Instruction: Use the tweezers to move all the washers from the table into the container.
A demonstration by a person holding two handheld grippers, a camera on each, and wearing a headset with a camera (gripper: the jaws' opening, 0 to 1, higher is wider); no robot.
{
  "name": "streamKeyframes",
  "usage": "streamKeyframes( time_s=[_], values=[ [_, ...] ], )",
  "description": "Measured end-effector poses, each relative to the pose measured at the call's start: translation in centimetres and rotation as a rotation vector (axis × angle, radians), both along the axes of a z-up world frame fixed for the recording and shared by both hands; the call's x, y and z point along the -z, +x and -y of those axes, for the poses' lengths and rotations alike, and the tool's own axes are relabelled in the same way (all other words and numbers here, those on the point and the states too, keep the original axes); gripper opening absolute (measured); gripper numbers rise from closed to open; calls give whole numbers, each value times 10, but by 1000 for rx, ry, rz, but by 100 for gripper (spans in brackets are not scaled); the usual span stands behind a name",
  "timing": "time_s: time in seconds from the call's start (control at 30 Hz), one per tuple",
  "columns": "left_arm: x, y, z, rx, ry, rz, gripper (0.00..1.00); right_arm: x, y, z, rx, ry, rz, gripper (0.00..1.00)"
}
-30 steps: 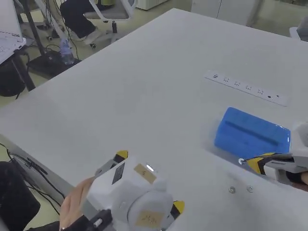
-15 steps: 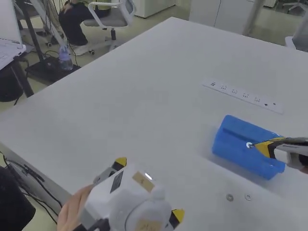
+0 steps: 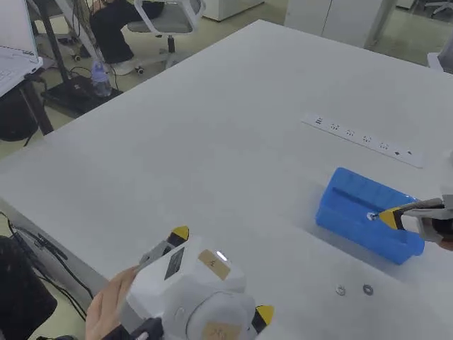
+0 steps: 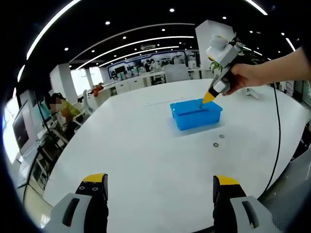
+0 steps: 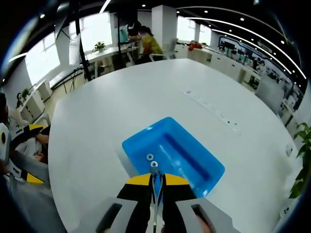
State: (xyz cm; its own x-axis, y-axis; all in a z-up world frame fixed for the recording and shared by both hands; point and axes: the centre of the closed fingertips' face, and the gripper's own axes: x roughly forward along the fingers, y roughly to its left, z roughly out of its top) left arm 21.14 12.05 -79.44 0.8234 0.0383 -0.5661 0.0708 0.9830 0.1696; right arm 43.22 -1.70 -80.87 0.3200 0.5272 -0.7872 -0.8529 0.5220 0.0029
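Two washers (image 3: 340, 290) on white table (image 3: 212, 142)

Blue container (image 5: 192, 165), white table (image 3: 212, 142), silvery washers (image 3: 340, 290), grey tweezers (image 5: 155, 194), yellow-and-black left claw (image 4: 160, 178) and right claw (image 5: 154, 175).

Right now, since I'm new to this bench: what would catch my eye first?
The blue container on the white table, with the right gripper's tweezers holding a washer over it. Two washers lie on the table beside it; the open left gripper hovers near the table's edge.
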Motion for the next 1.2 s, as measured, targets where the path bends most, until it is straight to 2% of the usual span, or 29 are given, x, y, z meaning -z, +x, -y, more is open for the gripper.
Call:
streamKeyframes(
  time_s=[0.17, 0.27, 0.37, 0.43, 0.57, 0.63, 0.83, 0.87, 1.0, 1.2],
  values=[
    [1, 0, -1, -3, 4, -5, 91, 17, 2, -1, -12, -57, -32, 4],
    [2, 0, -1, -2, 6, -10, 91, 27, 11, -2, -15, -80, -54, 4],
    [2, -1, -1, -3, 10, -13, 91, 28, 2, -5, -23, -99, -73, 4],
    [2, -1, -2, -4, 8, -14, 91, 33, 4, -6, -28, -111, -80, 4],
    [3, -1, -2, -3, 11, -18, 91, 33, 3, -6, -41, -134, -101, 4],
    [3, -1, -2, -4, 11, -18, 91, 36, 9, -6, -47, -152, -114, 4],
    [3, -2, -3, -7, 14, -23, 90, 41, 12, -6, -53, -181, -144, 4],
    [3, -2, -3, -7, 14, -24, 91, 41, 8, -5, -58, -193, -148, 4],
    [3, -2, -3, -9, 15, -26, 91, 44, 12, -3, -80, -222, -137, 4],
    [4, -2, -3, -9, 16, -29, 90, 45, 15, -5, -70, -215, -159, 4]
  ],
)
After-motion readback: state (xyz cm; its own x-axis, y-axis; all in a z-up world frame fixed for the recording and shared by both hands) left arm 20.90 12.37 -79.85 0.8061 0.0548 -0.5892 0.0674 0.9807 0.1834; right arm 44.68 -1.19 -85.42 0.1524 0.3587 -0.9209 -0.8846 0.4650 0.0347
